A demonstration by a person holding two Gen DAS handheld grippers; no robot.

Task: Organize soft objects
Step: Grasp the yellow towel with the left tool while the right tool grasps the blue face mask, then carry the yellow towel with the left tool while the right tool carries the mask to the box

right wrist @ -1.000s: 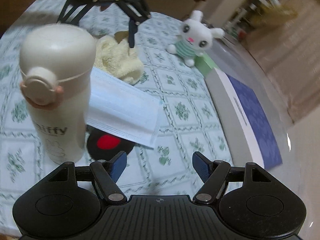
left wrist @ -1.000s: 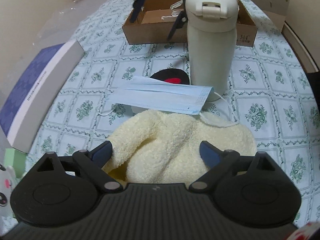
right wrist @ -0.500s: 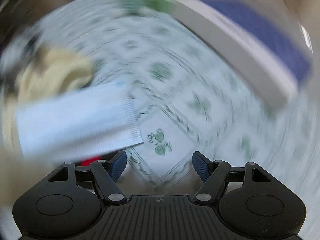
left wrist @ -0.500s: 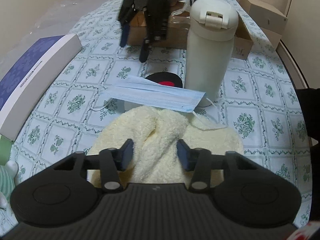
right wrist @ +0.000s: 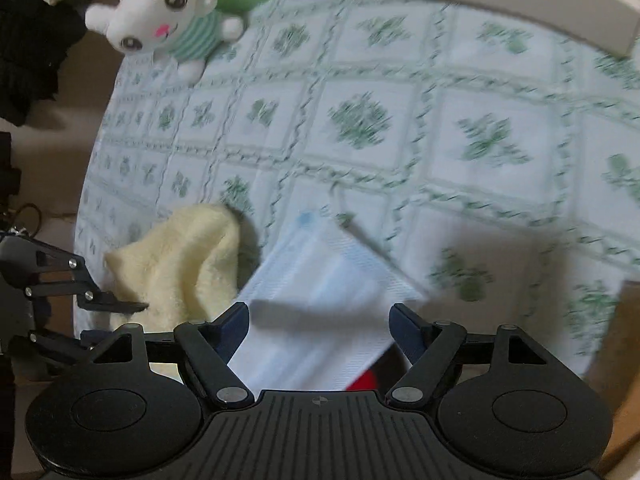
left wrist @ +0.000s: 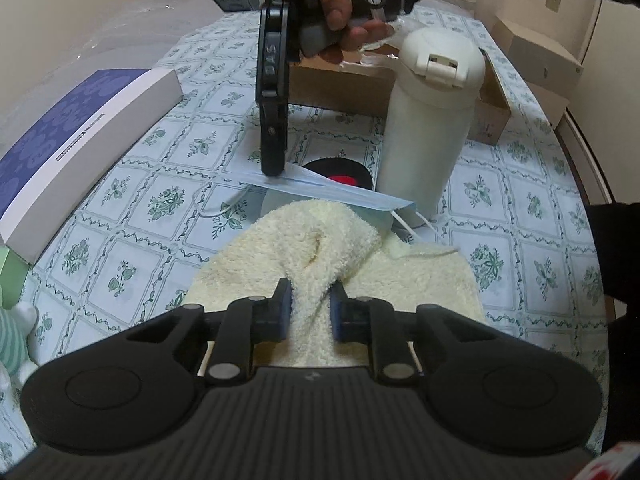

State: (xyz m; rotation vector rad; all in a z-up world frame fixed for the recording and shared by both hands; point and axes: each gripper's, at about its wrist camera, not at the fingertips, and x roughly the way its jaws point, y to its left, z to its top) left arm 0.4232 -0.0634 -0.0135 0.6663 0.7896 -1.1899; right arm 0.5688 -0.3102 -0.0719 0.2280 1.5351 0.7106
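On the table [left wrist: 532, 168], the left gripper [left wrist: 310, 312] angles steeply down, its jaws, just closing, pinched on a raised fold of the cream towel [left wrist: 332, 256]. The right gripper [right wrist: 320, 320], held by a hand [left wrist: 340, 4], points down over the blue mask [right wrist: 320, 304], jaws apart, mask edge between them.
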